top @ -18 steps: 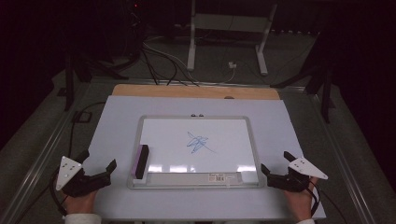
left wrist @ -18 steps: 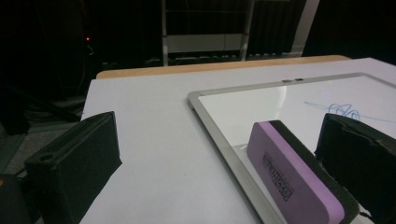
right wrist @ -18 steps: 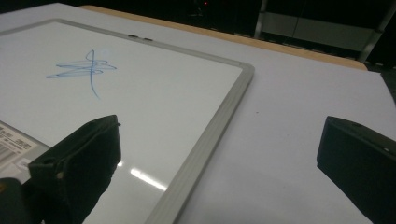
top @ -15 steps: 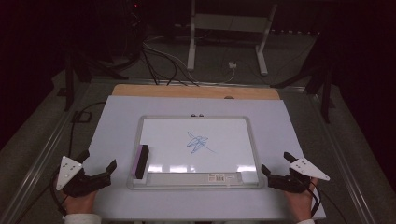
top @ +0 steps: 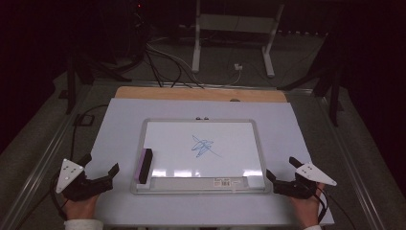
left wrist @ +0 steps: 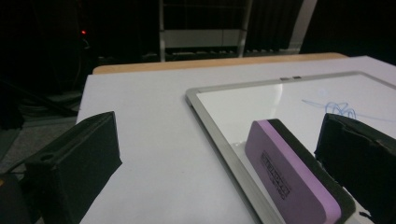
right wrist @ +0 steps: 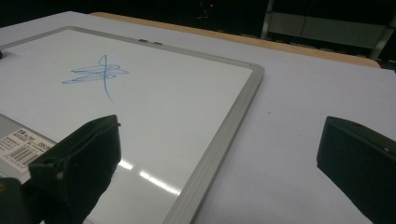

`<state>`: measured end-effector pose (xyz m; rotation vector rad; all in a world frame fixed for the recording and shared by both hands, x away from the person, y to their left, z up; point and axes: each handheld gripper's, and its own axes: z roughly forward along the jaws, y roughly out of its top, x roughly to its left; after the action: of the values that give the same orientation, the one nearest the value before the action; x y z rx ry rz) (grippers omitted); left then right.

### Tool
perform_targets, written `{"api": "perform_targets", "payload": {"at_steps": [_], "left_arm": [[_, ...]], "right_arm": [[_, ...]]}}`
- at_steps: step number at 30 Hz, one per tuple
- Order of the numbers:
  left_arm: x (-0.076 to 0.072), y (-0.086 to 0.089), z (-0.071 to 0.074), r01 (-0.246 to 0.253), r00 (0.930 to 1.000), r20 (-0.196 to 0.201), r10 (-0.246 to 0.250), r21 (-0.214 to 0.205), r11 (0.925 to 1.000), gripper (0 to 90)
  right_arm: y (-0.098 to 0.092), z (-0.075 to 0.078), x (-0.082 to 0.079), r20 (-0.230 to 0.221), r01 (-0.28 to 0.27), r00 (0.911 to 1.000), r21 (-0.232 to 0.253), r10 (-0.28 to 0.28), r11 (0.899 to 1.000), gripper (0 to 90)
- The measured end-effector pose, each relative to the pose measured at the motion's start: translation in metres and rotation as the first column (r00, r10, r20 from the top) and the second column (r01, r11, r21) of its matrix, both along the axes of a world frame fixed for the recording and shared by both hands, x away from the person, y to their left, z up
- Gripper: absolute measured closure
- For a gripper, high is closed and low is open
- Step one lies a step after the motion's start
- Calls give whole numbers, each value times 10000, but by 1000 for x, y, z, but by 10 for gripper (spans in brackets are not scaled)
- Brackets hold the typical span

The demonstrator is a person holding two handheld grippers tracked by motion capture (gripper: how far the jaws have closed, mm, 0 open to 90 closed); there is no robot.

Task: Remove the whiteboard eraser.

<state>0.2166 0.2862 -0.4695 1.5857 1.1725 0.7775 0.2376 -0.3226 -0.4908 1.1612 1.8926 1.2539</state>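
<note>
A white, grey-framed rectangular whiteboard [top: 203, 153] is laid flat on the pale lilac table [top: 143, 115]. A blue marker scribble [top: 203, 146] is drawn at the board's middle; no word can be read in it. A white barcode label [top: 223, 182] is stuck on the board's near tray strip, its print too small to be read. A purple block eraser with a black felt side [top: 143, 165] is rested at the board's left end; its dark printed stamp is seen in the left gripper view [left wrist: 275, 175] but is not legible. The left tongs [top: 101, 178] are held apart, just beside the eraser, nothing clamped. The right tongs [top: 283, 183] are likewise held apart at the board's near right corner.
</note>
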Motion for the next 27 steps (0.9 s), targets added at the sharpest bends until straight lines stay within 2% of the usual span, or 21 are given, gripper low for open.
{"api": "perform_targets", "payload": {"at_steps": [13, 27], "left_arm": [[9, -8, 3, 302, 9992, -252, -303, -25, 9995, 13], [20, -21, -2, 620, 9959, -651, -621, -28, 9981, 13]], "right_arm": [[1, 0, -1, -51, -61, 10000, 48, 61, 10000, 2], [2, 0, -1, -70, -115, 9999, 60, 116, 9999, 2]]}}
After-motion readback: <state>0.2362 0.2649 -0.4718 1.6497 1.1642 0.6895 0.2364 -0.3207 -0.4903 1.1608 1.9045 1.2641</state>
